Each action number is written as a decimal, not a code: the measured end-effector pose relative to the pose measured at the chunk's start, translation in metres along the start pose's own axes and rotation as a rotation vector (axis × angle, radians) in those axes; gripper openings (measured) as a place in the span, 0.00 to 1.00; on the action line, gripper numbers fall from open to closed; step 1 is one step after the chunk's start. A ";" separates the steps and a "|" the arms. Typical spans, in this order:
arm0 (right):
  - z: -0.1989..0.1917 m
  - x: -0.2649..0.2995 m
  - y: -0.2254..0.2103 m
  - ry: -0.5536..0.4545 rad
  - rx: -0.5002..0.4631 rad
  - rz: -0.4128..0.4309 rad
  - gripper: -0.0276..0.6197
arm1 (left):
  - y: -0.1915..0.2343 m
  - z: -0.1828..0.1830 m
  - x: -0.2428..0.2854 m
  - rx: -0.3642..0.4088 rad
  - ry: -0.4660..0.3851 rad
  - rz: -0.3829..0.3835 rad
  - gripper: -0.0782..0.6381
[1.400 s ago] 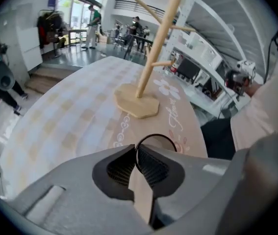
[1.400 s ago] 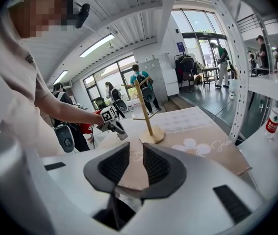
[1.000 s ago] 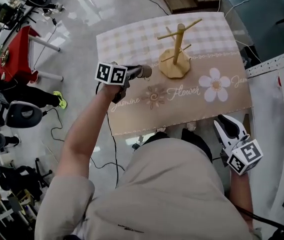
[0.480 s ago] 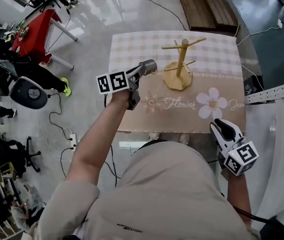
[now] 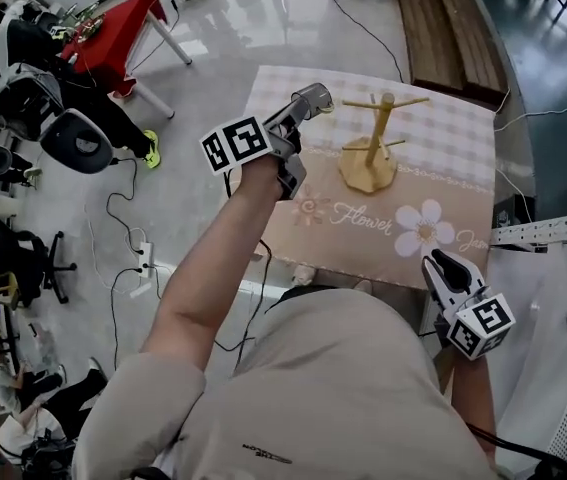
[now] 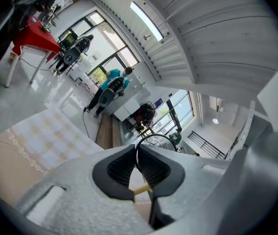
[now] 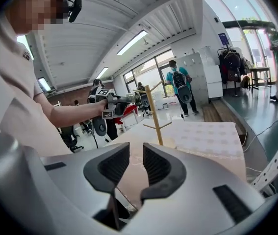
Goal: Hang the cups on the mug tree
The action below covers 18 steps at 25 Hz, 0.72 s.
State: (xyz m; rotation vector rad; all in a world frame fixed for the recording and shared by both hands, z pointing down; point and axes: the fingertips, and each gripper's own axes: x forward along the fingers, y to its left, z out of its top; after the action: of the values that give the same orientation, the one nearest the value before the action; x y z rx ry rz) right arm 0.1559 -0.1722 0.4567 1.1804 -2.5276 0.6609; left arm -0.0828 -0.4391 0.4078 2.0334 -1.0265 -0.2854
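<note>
The left hand-held gripper (image 5: 293, 120) is pinched shut on a grey cup (image 5: 312, 98). It holds the cup raised just left of the mug tree (image 5: 373, 146), probably to bring the cup to a peg. The tree stands bare on the desk (image 5: 443, 138). The right hand-held gripper (image 5: 444, 268) hangs well short of the tree, jaws slightly parted and empty.

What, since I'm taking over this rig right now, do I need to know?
Left gripper: shut on a greyish cup, held up just left of the mug tree.
Right gripper: open, empty, low by the table's near right corner.
Done: cup picked up; tree's pegs bare.
Left: hang this cup on a peg; no other cups in view.
</note>
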 end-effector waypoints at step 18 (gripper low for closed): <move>-0.005 -0.022 -0.030 0.020 -0.019 0.066 0.19 | -0.037 -0.001 0.003 -0.079 -0.187 -0.004 0.15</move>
State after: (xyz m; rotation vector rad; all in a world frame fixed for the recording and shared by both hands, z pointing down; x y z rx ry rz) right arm 0.1934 -0.1719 0.4601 1.0829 -2.5595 0.6598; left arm -0.0596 -0.4291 0.3809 1.9653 -1.1067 -0.5181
